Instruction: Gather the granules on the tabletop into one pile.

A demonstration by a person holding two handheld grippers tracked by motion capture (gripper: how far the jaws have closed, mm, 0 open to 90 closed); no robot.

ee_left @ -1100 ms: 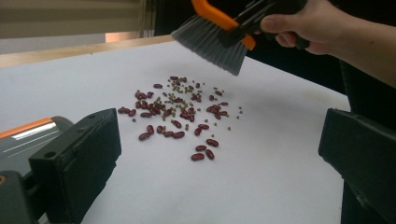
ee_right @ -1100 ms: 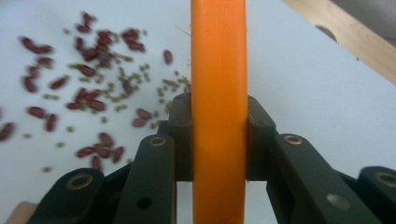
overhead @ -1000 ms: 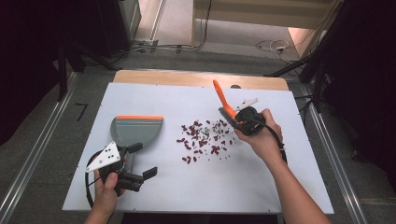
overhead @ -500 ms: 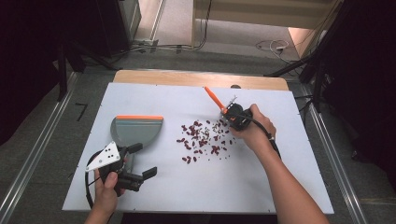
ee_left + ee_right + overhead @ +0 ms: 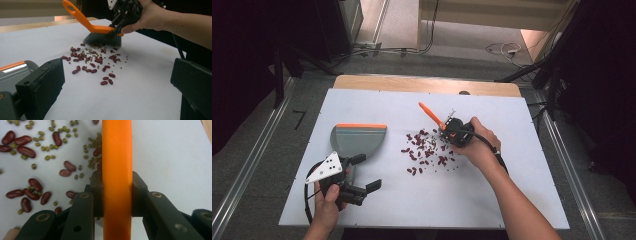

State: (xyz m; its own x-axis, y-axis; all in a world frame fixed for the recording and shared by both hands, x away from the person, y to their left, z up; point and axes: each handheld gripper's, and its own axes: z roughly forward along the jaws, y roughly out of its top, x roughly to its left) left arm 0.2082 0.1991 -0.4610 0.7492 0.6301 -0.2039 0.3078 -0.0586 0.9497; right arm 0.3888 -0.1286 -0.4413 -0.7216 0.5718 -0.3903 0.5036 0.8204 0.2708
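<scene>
My right gripper (image 5: pixel 451 131) is shut on an orange-handled brush (image 5: pixel 431 114); its dark bristles (image 5: pixel 102 40) rest on the white sheet at the far edge of a scatter of red beans (image 5: pixel 428 151) mixed with small green ones (image 5: pixel 41 145). The orange handle (image 5: pixel 117 170) runs straight up between the two black jaws in the right gripper view. A grey dustpan with an orange lip (image 5: pixel 358 139) lies left of the beans. My left gripper (image 5: pixel 364 173) sits just in front of the dustpan, open, nothing between its pads (image 5: pixel 42 87).
The white sheet (image 5: pixel 512 200) covers a wooden table (image 5: pixel 422 84) with its far edge showing. Dark floor, metal rails and cables surround the table. Bare sheet lies in front of the beans and to the right.
My right hand has carried the brush leftward and down, from raised behind the beans to bristles on the sheet at the pile's far edge. The left gripper has stayed put.
</scene>
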